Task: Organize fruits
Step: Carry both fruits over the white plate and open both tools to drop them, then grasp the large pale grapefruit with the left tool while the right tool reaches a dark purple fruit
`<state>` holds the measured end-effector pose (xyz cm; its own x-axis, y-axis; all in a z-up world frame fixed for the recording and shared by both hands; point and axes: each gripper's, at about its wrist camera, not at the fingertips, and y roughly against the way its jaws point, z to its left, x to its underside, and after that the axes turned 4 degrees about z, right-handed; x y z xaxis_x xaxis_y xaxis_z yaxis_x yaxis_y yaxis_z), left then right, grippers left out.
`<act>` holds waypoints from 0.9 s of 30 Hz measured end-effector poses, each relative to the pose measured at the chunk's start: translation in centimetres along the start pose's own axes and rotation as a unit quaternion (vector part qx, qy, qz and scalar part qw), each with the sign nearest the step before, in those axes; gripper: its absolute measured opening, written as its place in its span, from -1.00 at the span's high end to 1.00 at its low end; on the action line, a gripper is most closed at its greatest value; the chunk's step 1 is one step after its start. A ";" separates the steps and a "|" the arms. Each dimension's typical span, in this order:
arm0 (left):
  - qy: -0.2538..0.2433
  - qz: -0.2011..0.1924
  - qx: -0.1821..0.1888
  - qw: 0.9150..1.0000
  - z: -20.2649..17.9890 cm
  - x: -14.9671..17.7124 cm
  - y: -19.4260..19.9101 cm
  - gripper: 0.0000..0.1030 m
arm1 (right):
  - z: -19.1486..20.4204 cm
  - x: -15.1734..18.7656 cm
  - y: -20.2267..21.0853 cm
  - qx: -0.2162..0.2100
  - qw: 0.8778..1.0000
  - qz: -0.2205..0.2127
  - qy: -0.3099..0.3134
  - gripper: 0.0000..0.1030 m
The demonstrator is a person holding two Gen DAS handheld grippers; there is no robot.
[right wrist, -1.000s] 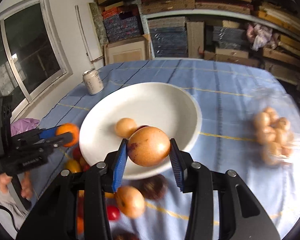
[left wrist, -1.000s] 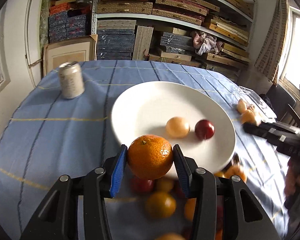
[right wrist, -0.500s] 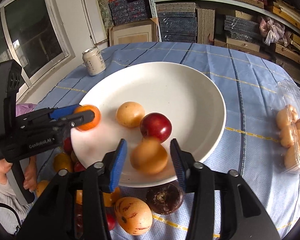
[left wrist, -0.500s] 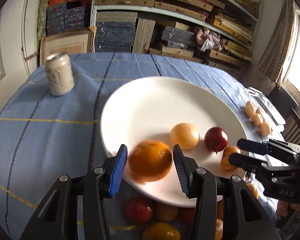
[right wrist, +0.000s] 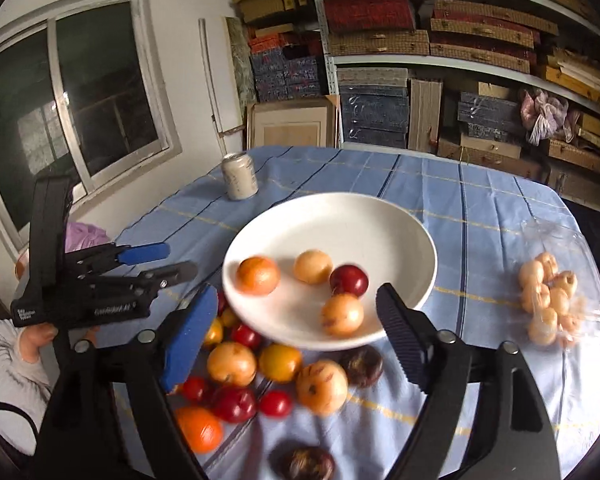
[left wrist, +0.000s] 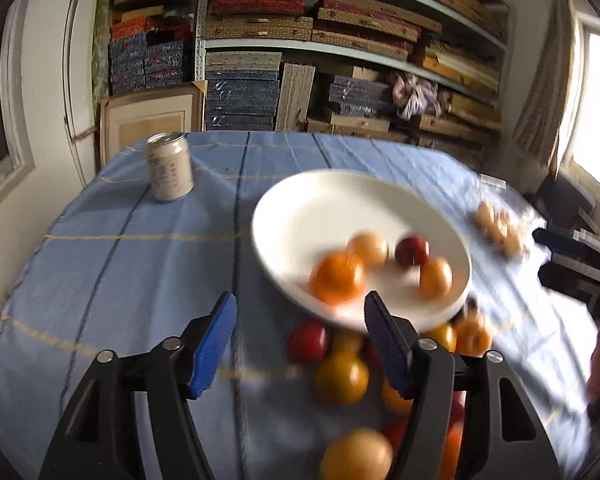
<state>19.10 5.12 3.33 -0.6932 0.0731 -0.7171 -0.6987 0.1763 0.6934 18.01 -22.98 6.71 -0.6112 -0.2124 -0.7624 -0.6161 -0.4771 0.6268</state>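
Note:
A white plate on the blue cloth holds an orange, a pale yellow fruit, a red plum and a yellow-orange fruit. My right gripper hangs before the plate's near rim, its jaws opening with nothing pressed between the pads. My left gripper is also opening, and the orange lies free on the plate beyond its tips. Several loose fruits lie on the cloth in front of the plate. The left wrist view is blurred.
A drink can stands at the far left of the table. A clear packet of small pale fruits lies to the right of the plate. Shelves stacked with boxes fill the wall behind. A hand and a grey sleeve hold the left gripper.
Both grippers carried a fruit over the plate, let it go and drew back with the jaws spreading. The orange and the yellow-orange fruit now lie on the plate.

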 end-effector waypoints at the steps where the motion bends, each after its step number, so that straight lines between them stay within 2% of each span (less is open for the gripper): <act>1: -0.006 0.002 -0.004 1.000 -0.2 0.9 0.4 -0.41 | 0.2 0.6 0.3 0.001 1.000 0.000 0.001 -0.56; 3: -0.022 0.011 -0.007 1.000 -0.7 3.1 1.3 -0.42 | 0.2 2.6 1.2 0.002 1.000 -0.006 -0.006 -0.68; 7: -0.042 0.019 0.001 0.999 -1.3 6.4 2.5 -0.42 | -0.9 6.7 2.1 0.002 0.999 0.005 -0.033 -0.70; 10: -0.040 0.014 0.005 0.999 -1.1 8.1 2.8 -0.42 | -1.7 8.4 2.0 0.005 0.999 0.023 -0.040 -0.70; 18: -0.060 0.023 0.023 0.998 -2.0 8.6 1.7 -0.43 | -1.8 8.7 1.7 0.007 0.998 0.034 -0.044 -0.70; 20: -0.063 0.027 0.030 0.997 -2.3 8.6 1.5 -0.50 | -1.6 8.5 1.5 0.009 0.998 0.037 -0.040 -0.70; 21: -0.063 0.030 0.031 0.997 -2.4 8.6 1.4 -0.60 | -1.5 8.4 1.4 0.011 0.999 0.038 -0.038 -0.70; 27: -0.068 0.063 0.037 0.995 -3.1 8.6 0.0 -0.61 | -1.3 8.4 1.2 0.020 0.998 0.042 -0.033 -0.76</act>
<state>12.63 2.67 -2.60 -0.7410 0.2301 -0.6309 -0.5892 0.2280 0.7751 12.71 -26.45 0.86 -0.6916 -0.1929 -0.6960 -0.5806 -0.4247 0.6946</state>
